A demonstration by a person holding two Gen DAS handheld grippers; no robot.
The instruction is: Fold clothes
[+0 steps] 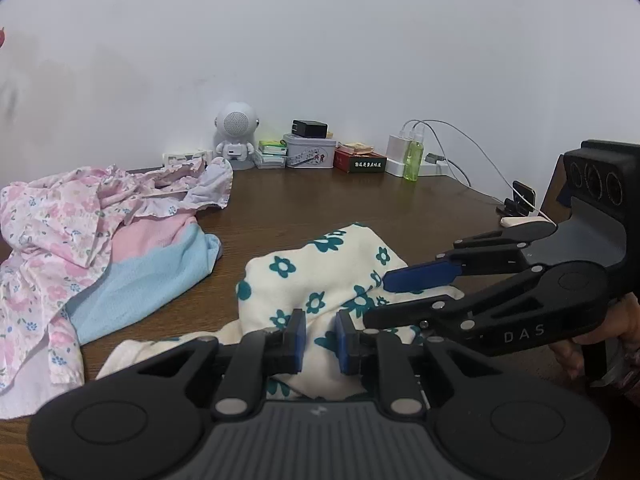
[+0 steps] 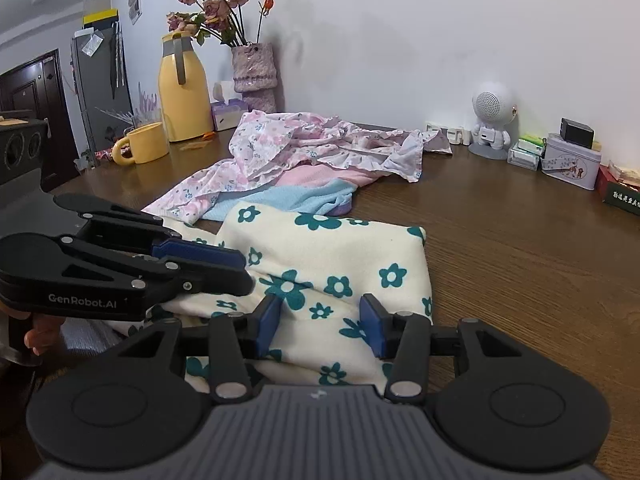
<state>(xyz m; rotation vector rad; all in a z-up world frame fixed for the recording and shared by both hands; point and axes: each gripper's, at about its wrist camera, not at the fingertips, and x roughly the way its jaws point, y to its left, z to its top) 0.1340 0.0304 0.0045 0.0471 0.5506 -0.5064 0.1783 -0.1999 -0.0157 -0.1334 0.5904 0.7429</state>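
A cream cloth with teal flowers [image 1: 312, 276] [image 2: 340, 248] lies partly folded on the brown table [image 1: 360, 200] [image 2: 520, 248], near its front. My left gripper [image 1: 321, 338] [image 2: 242, 266] has its pads drawn close on a ridge of this cloth at the cloth's left side. My right gripper [image 2: 320, 324] [image 1: 378, 298] stands wide open over the cloth's near right part, with fabric lying under the gap. A hand shows behind each gripper. Further back lies a crumpled pink floral garment [image 1: 80, 220] [image 2: 300, 148] on top of a pink and light blue one [image 1: 152, 276] [image 2: 296, 196].
Along the wall stand a white robot-shaped speaker [image 1: 236, 132] [image 2: 490, 120], a tin box [image 1: 310, 152] [image 2: 572, 164], a green bottle [image 1: 413, 156] and chargers with cables. At the far left are a yellow jug [image 2: 184, 88], a yellow mug [image 2: 144, 144] and a vase of flowers [image 2: 254, 68].
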